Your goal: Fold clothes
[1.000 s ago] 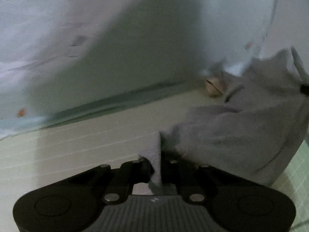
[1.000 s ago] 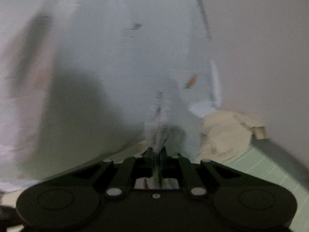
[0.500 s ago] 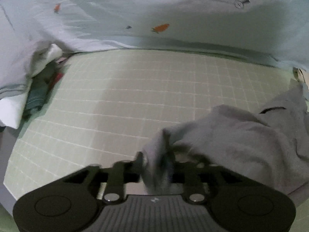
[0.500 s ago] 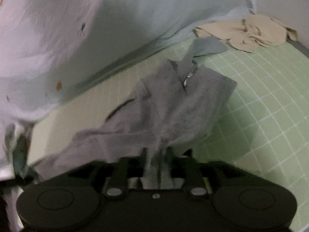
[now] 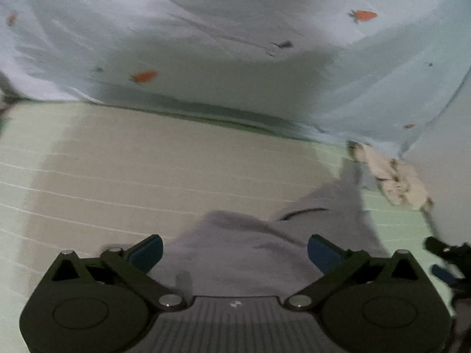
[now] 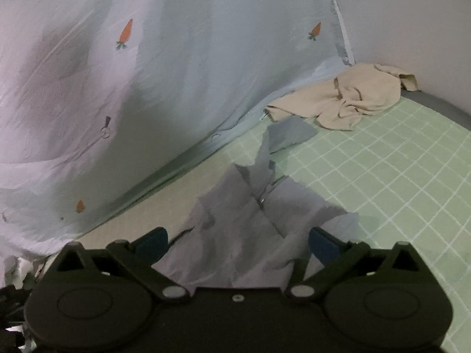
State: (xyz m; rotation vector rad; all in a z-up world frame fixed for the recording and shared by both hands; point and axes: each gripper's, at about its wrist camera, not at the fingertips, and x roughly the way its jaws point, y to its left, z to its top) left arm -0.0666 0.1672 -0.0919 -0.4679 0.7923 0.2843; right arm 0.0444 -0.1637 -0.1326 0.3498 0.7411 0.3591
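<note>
A grey zip-up garment [image 5: 250,253] lies crumpled on the green grid mat [image 5: 117,176]. It also shows in the right wrist view [image 6: 250,220], with its zipper running up the middle. My left gripper [image 5: 234,254] is open, its jaws spread wide over the garment's near edge. My right gripper [image 6: 238,245] is open too, jaws spread over the same garment. Neither holds cloth. The right gripper's tip shows at the right edge of the left wrist view [image 5: 447,259].
A pale blue sheet with carrot prints [image 6: 176,73] hangs along the far side of the mat [image 6: 397,176]. A beige crumpled garment [image 6: 353,100] lies at the far right corner by the wall; it also shows in the left wrist view [image 5: 391,176].
Both grippers were shut on the grey garment and carrying it; they have lowered it onto the mat and opened, letting it go.
</note>
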